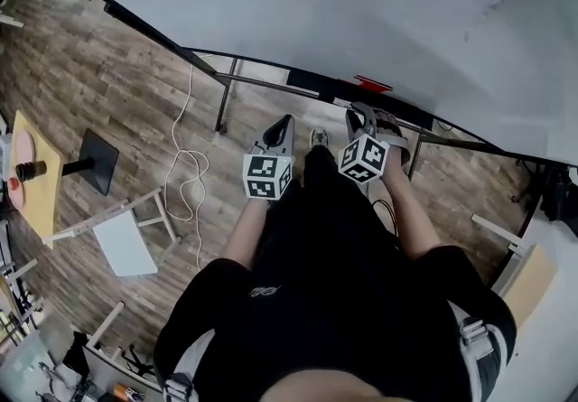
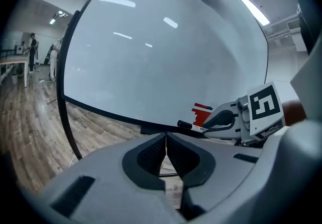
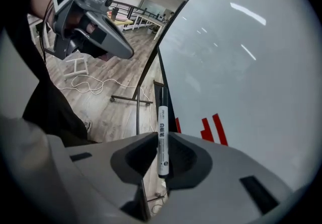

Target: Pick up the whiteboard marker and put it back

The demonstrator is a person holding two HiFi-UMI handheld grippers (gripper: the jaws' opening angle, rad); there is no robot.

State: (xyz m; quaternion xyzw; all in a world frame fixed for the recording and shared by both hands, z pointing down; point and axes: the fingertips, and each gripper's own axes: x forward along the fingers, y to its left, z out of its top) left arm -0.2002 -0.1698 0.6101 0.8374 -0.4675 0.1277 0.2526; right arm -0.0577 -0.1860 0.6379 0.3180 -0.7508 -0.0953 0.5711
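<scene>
My right gripper (image 3: 162,141) is shut on the whiteboard marker (image 3: 162,122), a white barrel with a black cap that points away along the jaws towards the whiteboard's lower edge. The left gripper view shows the marker (image 2: 190,126) sticking out of the right gripper (image 2: 217,119) just in front of the board's black tray ledge (image 2: 151,128). Beside it on the left, my left gripper (image 2: 165,141) is shut with nothing in it. In the head view both grippers, left (image 1: 284,125) and right (image 1: 363,113), point at the whiteboard (image 1: 316,12), near its red marks (image 1: 372,82).
The whiteboard stands on a black metal frame (image 1: 221,107) over a wooden floor. A white cable (image 1: 185,165) trails on the floor at the left. Further left are a white stool (image 1: 122,242), a black stand base (image 1: 101,159) and a yellow table (image 1: 41,179).
</scene>
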